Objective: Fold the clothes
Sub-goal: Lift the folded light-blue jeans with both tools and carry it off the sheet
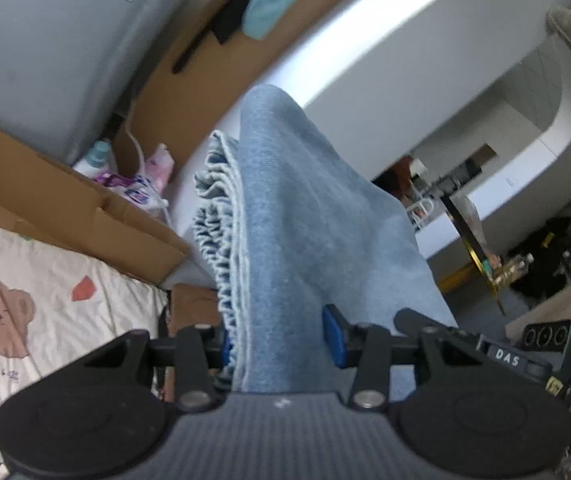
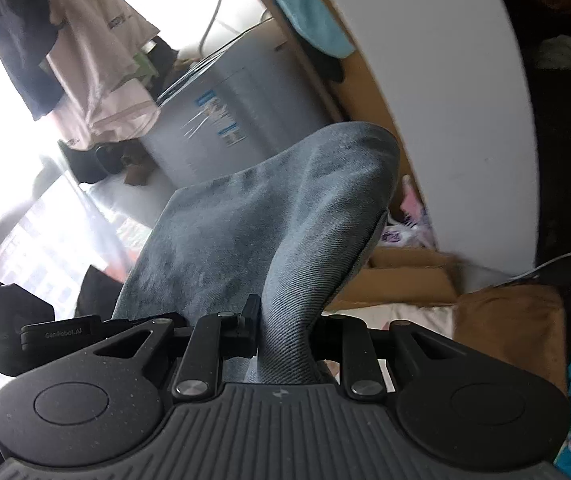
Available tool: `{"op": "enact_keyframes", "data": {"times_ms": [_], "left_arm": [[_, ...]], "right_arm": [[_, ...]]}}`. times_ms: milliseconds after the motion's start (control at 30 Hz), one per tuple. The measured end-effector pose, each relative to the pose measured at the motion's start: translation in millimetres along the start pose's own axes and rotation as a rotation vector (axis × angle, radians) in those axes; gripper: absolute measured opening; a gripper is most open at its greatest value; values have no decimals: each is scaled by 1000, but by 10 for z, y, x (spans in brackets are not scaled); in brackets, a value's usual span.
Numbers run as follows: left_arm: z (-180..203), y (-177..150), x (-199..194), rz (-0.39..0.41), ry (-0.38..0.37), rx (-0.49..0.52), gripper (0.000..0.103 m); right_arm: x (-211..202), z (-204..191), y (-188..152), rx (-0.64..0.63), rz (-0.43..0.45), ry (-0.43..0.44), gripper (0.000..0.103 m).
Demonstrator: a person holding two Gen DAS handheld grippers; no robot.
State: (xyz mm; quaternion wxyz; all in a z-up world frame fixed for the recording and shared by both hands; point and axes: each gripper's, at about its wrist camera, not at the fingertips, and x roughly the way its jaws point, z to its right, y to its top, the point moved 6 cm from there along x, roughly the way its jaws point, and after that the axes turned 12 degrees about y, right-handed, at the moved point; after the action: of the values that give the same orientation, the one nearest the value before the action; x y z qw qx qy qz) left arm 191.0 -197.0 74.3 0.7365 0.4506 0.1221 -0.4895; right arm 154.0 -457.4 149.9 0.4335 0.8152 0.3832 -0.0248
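Observation:
A pair of light blue jeans (image 1: 285, 208) hangs folded in the air, its frayed layered edges bunched on the left side. In the left wrist view, my left gripper (image 1: 279, 340) is shut on a thick stack of the denim, with a blue pad pressing on each side. In the right wrist view, the jeans (image 2: 265, 200) drape forward over the jaws, and my right gripper (image 2: 289, 324) is shut on a narrower fold of them. The two grippers are close side by side: the right gripper's body (image 1: 545, 344) shows at the lower right of the left view.
A bear-print sheet (image 1: 25, 300) lies at the lower left beside open cardboard boxes (image 1: 105, 208) with packets inside. A grey appliance (image 2: 237, 120) stands behind, with clothes hanging (image 2: 97, 60) by a bright window. A white curved wall (image 1: 385, 40) and a teal cloth (image 1: 277, 0) are farther back.

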Motion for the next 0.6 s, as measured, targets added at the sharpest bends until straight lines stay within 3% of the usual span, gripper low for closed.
{"op": "enact_keyframes", "data": {"times_ms": [200,300,600], "left_arm": [[159,-75,407,-32,-54,48,46],[170,-137,613,-51,-83,25,45],[187,-292,1123,-79,-103,71,46]], "right_arm": [[-151,370,-80,2,47,-46,22],[-216,536,-107,5,52,-74,22],[-212,1084,-168,2,40,-123,22]]}}
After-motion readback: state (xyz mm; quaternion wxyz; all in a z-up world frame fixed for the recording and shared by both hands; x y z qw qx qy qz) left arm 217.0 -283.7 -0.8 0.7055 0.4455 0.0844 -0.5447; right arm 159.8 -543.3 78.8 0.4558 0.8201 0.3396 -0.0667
